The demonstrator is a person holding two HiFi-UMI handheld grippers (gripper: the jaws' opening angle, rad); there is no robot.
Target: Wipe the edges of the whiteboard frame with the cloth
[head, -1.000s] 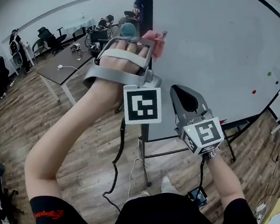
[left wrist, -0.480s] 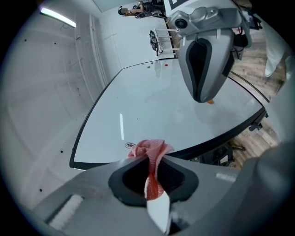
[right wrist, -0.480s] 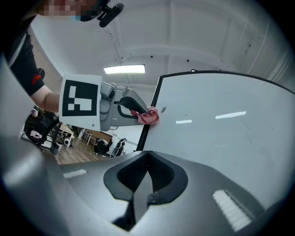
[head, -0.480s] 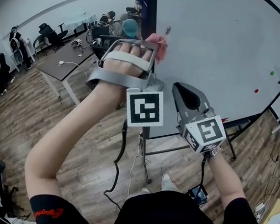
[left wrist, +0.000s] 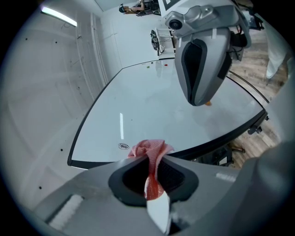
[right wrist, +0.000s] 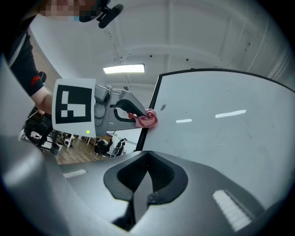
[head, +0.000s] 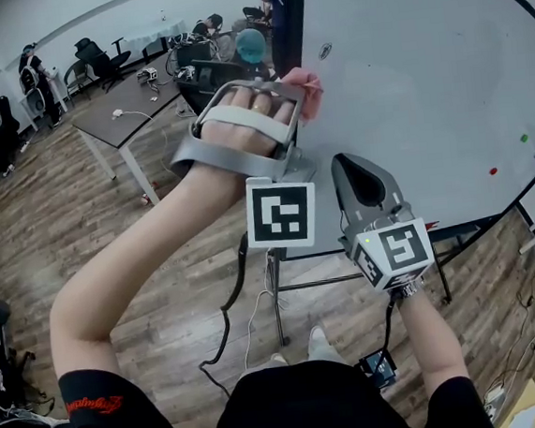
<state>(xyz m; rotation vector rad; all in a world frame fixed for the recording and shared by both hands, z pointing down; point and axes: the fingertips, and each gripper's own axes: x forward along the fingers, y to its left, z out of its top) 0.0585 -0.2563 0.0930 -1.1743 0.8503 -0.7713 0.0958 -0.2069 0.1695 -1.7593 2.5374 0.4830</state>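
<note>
The left tongs (head: 289,88) have slid slightly down the whiteboard frame (head: 292,18), clamping the pink cloth (head: 305,80). The right tongs (right wrist: 146,177) are closed and empty. Wiping seems underway; next, keep the cloth pressed and continue downward.

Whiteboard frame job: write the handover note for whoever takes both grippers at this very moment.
Left gripper: shut on the pink cloth, which is held at the left vertical edge of the whiteboard frame.
Right gripper: shut, empty, held in front of the whiteboard.
Done: the frame shows no sign of how much has been wiped.
Left: run the cloth along this edge, then the other edges.
</note>
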